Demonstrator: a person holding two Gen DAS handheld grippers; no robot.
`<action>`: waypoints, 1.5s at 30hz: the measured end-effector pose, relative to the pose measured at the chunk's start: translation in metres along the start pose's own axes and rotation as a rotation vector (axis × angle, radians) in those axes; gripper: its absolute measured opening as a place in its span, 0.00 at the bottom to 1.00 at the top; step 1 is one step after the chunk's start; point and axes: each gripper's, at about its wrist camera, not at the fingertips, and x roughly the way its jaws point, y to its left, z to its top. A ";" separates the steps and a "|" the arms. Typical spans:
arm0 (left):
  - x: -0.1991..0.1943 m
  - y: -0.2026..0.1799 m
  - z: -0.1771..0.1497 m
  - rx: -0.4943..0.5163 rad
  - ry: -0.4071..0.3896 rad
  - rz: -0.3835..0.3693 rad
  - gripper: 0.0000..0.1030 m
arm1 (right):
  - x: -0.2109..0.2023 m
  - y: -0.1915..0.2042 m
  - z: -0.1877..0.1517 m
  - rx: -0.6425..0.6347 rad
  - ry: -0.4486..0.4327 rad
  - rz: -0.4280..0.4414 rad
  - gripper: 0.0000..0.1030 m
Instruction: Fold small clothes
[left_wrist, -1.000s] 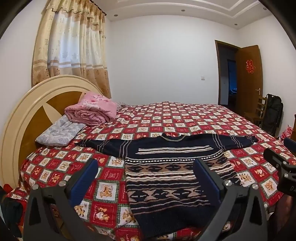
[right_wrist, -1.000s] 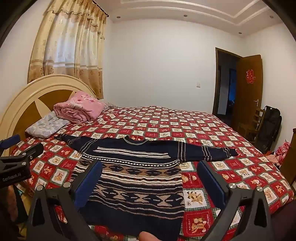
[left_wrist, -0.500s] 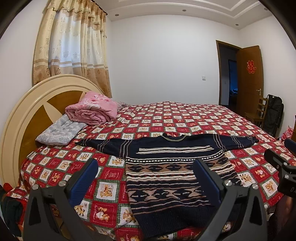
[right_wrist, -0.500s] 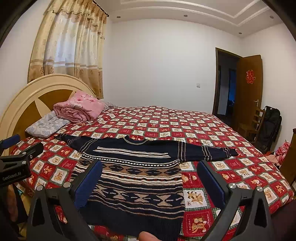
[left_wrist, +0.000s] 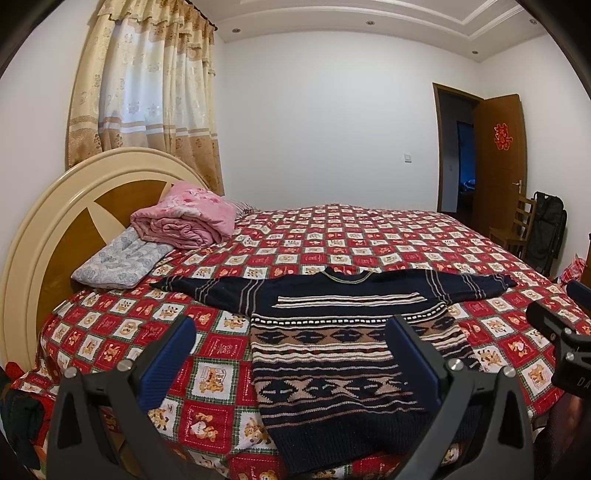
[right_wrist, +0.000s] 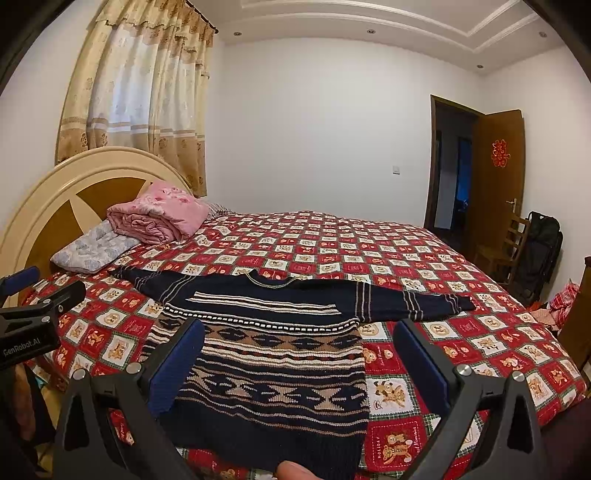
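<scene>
sweater (left_wrist: 332, 354) flat on bed (left_wrist: 369, 236), face up, sleeves spread, hem at near edge: laid ready for folding. left gripper (left_wrist: 291, 354) and right gripper (right_wrist: 299, 354) above hem, fingers wide, holding nothing.

"GenRobot.AI" is printed on the left gripper (right_wrist: 26, 314); "HOLIDAY" shows on the bedspread (right_wrist: 380, 448)
</scene>
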 end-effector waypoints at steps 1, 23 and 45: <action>-0.001 0.000 0.000 -0.001 -0.001 -0.001 1.00 | 0.000 0.000 0.000 0.000 0.001 0.000 0.99; 0.000 0.001 0.000 -0.007 -0.001 -0.002 1.00 | 0.000 0.002 -0.003 -0.003 0.003 0.000 0.99; 0.002 0.002 0.001 -0.009 0.001 -0.002 1.00 | 0.001 0.007 -0.013 -0.008 0.010 0.001 0.99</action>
